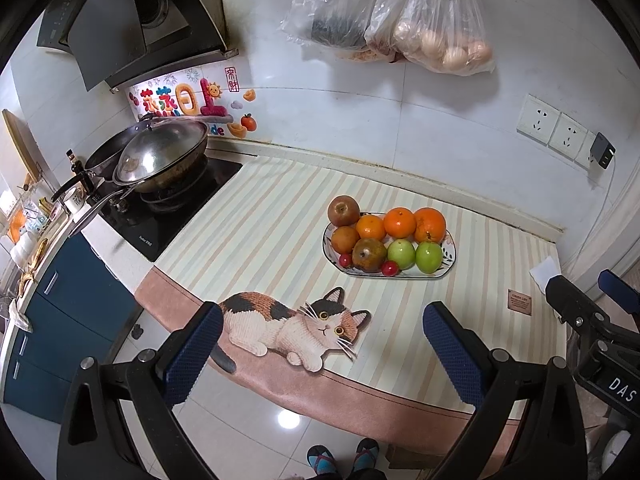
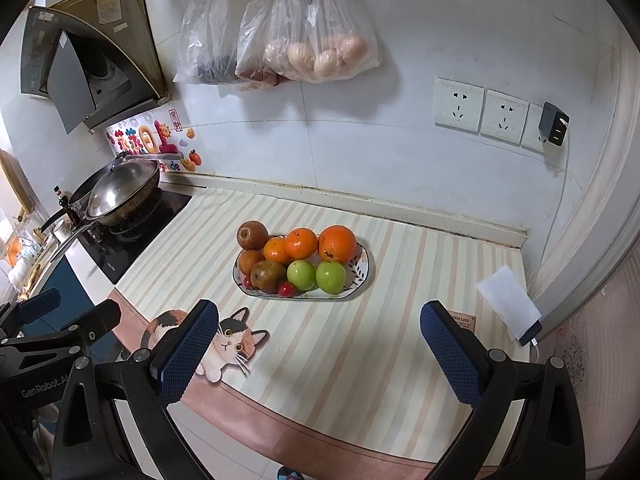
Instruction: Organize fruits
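progress: looks close to finished, as a judgement. every fruit in view sits on the plate (image 1: 450, 242) and none lies loose on the striped mat (image 1: 272, 224); both tools hang back at the counter's front edge, well apart from the plate.
left to do: little that shows. at most a tidy of the small red fruits at the plate's near rim, or nothing at all.
plate: an oval patterned dish on the mat, near the back wall, right of the stove (image 1: 172, 208).
back row: three oranges (image 2: 301, 243) side by side, touching.
stove-side end: three brownish round fruits (image 2: 252, 234), the farthest one riding on the rim and part way over it.
front row: two green fruits (image 2: 330, 277) touching each other, next to the largest brown one.
small ones: two red cherry-like fruits (image 1: 389, 267) at the near rim, tucked against the brown fruit.
bags: two clear plastic bags (image 2: 308, 36) hang on the wall above; one holds pale egg-like rounds, the other something dark i cannot make out.
left gripper (image 1: 322, 348): fingers spread wide, nothing between them, over the cat picture (image 1: 296, 324).
right gripper (image 2: 319, 354): released too, empty, near the front edge of the mat.
other: a white paper (image 2: 508, 302) lies at the mat's right corner.
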Action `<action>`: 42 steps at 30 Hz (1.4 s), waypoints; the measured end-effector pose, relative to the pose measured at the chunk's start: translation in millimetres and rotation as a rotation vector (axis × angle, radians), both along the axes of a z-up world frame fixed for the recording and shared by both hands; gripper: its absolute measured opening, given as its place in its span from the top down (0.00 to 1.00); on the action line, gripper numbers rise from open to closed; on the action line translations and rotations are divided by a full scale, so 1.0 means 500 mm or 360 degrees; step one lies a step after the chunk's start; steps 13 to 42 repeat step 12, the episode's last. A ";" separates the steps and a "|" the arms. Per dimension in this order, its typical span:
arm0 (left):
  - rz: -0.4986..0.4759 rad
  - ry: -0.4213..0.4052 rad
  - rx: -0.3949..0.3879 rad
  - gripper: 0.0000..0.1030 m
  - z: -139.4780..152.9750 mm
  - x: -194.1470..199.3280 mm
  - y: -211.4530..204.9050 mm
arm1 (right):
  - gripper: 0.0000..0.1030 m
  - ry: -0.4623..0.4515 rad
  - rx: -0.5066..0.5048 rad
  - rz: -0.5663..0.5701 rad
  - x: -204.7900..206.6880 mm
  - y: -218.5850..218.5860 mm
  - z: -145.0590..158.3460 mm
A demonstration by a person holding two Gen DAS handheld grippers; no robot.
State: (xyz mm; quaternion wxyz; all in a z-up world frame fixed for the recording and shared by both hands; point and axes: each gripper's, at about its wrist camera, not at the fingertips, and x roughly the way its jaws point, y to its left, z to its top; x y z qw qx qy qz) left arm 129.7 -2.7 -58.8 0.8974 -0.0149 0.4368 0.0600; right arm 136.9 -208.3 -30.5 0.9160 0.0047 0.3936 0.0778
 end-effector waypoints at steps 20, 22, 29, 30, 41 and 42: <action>-0.0012 -0.0013 0.0007 0.00 0.003 0.001 -0.005 | 0.00 0.0000 0.0000 -0.0002 -0.002 0.001 -0.001; -0.0012 -0.0013 0.0007 0.00 0.003 0.001 -0.005 | 0.00 0.0000 0.0000 -0.0002 -0.002 0.001 -0.001; -0.0012 -0.0013 0.0007 0.00 0.003 0.001 -0.005 | 0.00 0.0000 0.0000 -0.0002 -0.002 0.001 -0.001; -0.0012 -0.0013 0.0007 0.00 0.003 0.001 -0.005 | 0.00 0.0000 0.0000 -0.0002 -0.002 0.001 -0.001; -0.0012 -0.0013 0.0007 0.00 0.003 0.001 -0.005 | 0.00 0.0000 0.0000 -0.0002 -0.002 0.001 -0.001; -0.0012 -0.0013 0.0007 0.00 0.003 0.001 -0.005 | 0.00 0.0000 0.0000 -0.0002 -0.002 0.001 -0.001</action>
